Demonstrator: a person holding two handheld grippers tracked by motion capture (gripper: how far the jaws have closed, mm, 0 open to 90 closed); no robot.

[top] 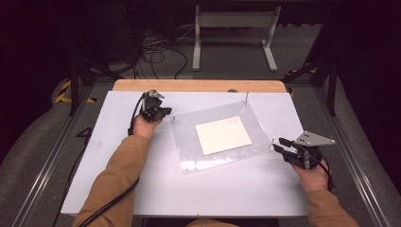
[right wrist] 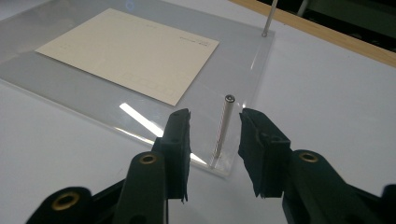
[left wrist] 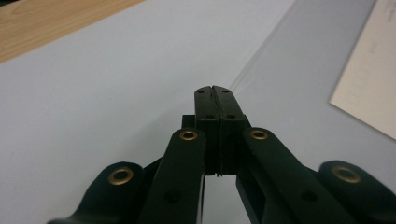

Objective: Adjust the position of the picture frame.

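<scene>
Acrylic plate, clear and rectangular, lies flat in the middle of the white table top, turned a little askew to the table's edges, and a cream card rests on it near its centre with faint print along one edge. Thin metal pins stand upright at its corners: the near-right pin rises straight out of the plate's corner, and the far-right pin stands at the corner beyond it. Right gripper sits right at that near-right corner, and what a close call this is: its jaws stand apart with the pin between them, a gap showing on either side, so the pads are not pressing on it. Over in the high view that gripper comes in low from the plate's right edge, grey three-cornered plate on top, hand behind it. Left gripper is on the other side, its jaws pressed flat together with nothing between them, tips over bare white table just beside the plate's left edge. From above it sits by the plate's far-left corner, cable trailing back along the tan sleeve. Behind the white top runs a strip of wooden table edge.
</scene>
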